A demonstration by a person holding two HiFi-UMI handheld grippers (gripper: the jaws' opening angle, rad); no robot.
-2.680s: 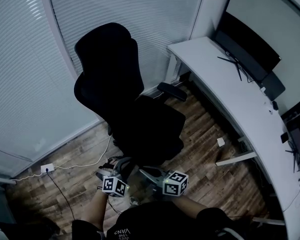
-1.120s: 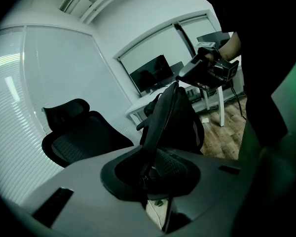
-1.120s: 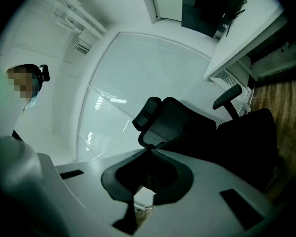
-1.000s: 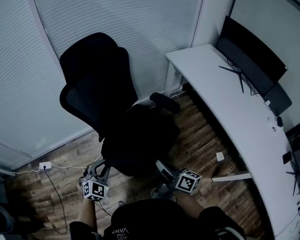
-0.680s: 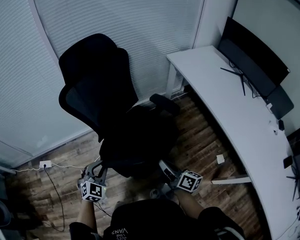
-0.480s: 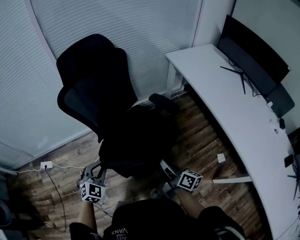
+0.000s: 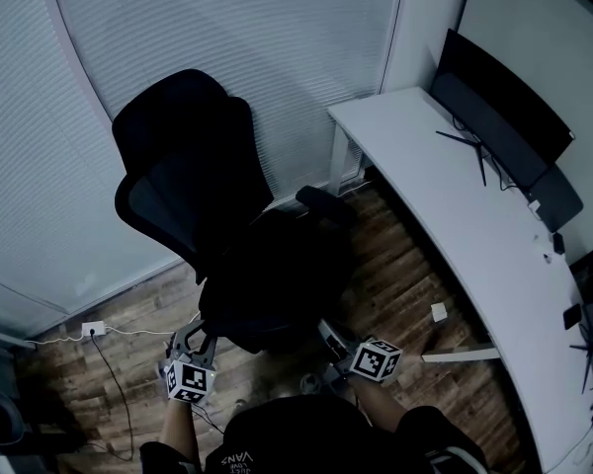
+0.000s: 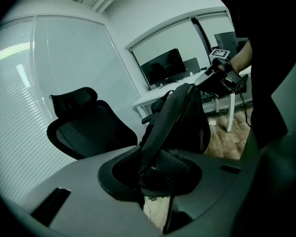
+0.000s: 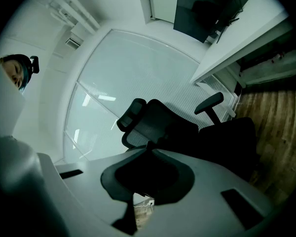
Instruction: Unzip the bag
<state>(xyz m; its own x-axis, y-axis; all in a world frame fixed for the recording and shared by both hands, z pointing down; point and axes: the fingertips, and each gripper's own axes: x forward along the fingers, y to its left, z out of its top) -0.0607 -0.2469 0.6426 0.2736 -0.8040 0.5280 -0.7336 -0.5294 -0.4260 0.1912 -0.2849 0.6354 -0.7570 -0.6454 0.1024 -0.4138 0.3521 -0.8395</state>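
A black bag (image 7: 277, 282) lies on the seat of a black office chair (image 7: 183, 176). My left gripper (image 7: 185, 344) is at the bag's near left end. In the left gripper view its jaws (image 8: 148, 174) are opening, with a fold of the bag (image 8: 180, 117) still pinched between them. A seam runs taut from there up to my right gripper (image 8: 208, 79), which is at the bag's raised far end. The right gripper (image 7: 328, 336) is shut, seemingly on the zipper pull. Its own view (image 9: 150, 147) shows only darkness between the jaws.
A white curved desk (image 7: 455, 196) with a dark monitor (image 7: 499, 87) stands on the right. Window blinds (image 7: 277, 38) close the back. A wall socket with a cable (image 7: 92, 330) lies on the wooden floor at left, and a small white object (image 7: 438, 311) lies under the desk.
Since the earliest frame the grippers have spread apart, the left one going leftward. Over the last second both hands have hardly moved.
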